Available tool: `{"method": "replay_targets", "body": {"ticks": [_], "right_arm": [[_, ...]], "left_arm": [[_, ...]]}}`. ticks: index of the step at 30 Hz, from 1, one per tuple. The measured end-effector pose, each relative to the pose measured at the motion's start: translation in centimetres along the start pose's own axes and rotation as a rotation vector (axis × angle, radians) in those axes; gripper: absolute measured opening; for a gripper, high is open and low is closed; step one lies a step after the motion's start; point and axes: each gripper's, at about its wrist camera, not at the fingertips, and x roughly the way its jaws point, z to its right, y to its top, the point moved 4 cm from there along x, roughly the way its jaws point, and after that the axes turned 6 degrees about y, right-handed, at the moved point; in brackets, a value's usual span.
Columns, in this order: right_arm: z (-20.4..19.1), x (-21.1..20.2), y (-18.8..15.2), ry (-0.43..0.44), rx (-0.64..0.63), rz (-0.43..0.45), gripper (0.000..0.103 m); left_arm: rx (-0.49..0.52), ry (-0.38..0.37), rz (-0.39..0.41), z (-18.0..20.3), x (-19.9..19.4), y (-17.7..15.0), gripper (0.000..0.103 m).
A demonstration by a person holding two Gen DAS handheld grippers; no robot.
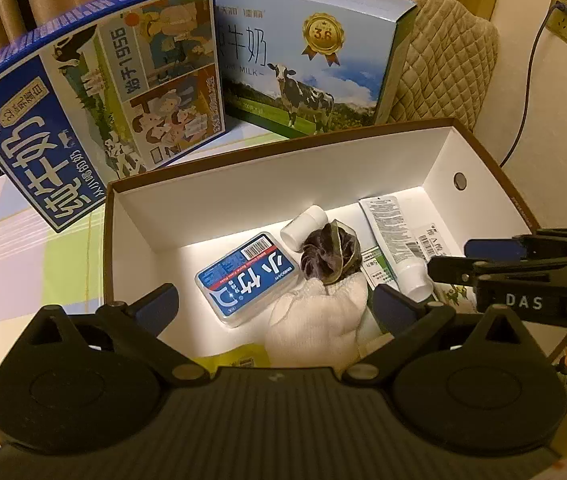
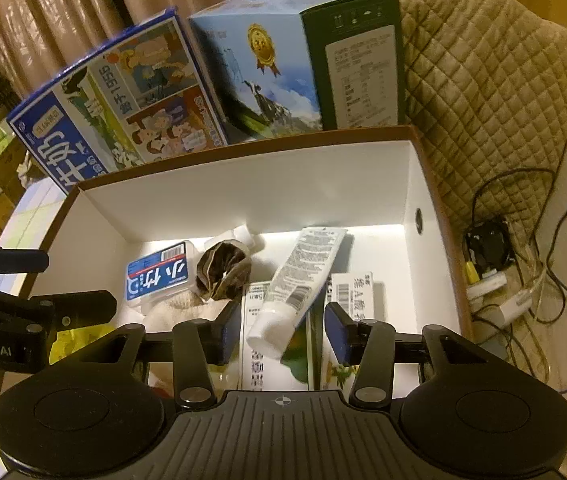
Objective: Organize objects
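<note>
White plastic, soft-walled and light: that was how we judged the tube (image 2: 299, 280), which lay slanted inside the open box (image 2: 243, 196), its cap (image 2: 265, 338) pointing to 6 o'clock and its crimped tail to 12 o'clock. We reckoned the body would dent and slip under a squeeze, so the stiffer shoulder just above the cap looked the better place to take hold.

Our right gripper (image 2: 283, 334) hung over the cap end with its 2 fingers spread about the tube, empty, touching nothing that we could see. Under the tube lay flat cartons (image 2: 353, 292), stiff and easy to slide.

At 9 o'clock from the tube sat a dark crumpled pouch (image 2: 223, 272), soft, and beyond it a blue-labelled plastic case (image 2: 159, 276), rigid and smooth. A white cloth (image 1: 319, 320), limp, lay just beside the case at 6 o'clock.

Our left gripper (image 1: 275, 308) hovered above the cloth, fingers spread wide and holding nothing.

Behind the box, at 12 o'clock, stood 2 milk cartons (image 1: 95, 104).
</note>
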Motion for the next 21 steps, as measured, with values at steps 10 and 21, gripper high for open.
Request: {"method": "replay_targets", "body": {"ticks": [10, 21], "right_arm": [[-0.4, -2.8, -1.0, 0.0, 0.009, 0.025, 0.045], [-1.6, -5.1, -2.0, 0.032, -0.003, 0.049, 0.045]], "left_arm": [[-0.025, 0.013, 0.022, 0.2, -2.8, -0.7, 0.102], [-0.067, 0.031, 0.06, 0.1, -6.8, -2.6, 0.102]]}}
